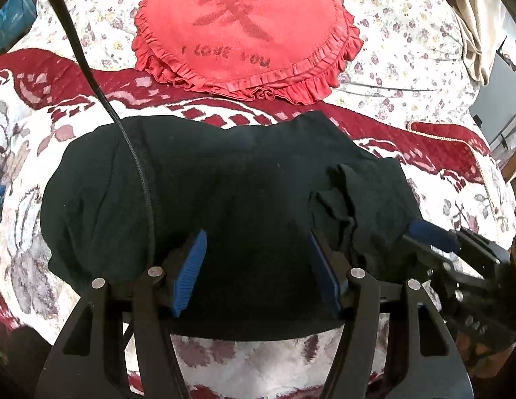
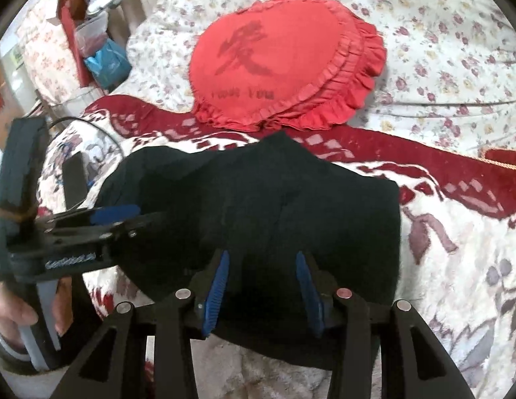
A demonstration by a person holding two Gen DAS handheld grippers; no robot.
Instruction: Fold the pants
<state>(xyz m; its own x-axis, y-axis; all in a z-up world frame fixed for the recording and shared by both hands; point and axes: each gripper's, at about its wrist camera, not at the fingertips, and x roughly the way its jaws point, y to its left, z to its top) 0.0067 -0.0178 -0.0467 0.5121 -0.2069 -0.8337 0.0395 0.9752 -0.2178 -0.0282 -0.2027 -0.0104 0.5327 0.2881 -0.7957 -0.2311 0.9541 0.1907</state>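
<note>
Ahead of both grippers, beyond the dark garment, the red heart-shaped cushion [image 1: 244, 30] carries a large dark Chinese character and, beneath it, "I LOVE YOU". The lettering on the left gripper's [image 2: 114, 216] body is too blurred to read.

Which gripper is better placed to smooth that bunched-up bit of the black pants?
Likely the right gripper: it sits open beside the bunched fabric on the pants; the left gripper is open mid-pants.

pants [image 1: 224, 193] near hem hid by gripper frame; cushion [image 2: 274, 66] txt blurry.
</note>
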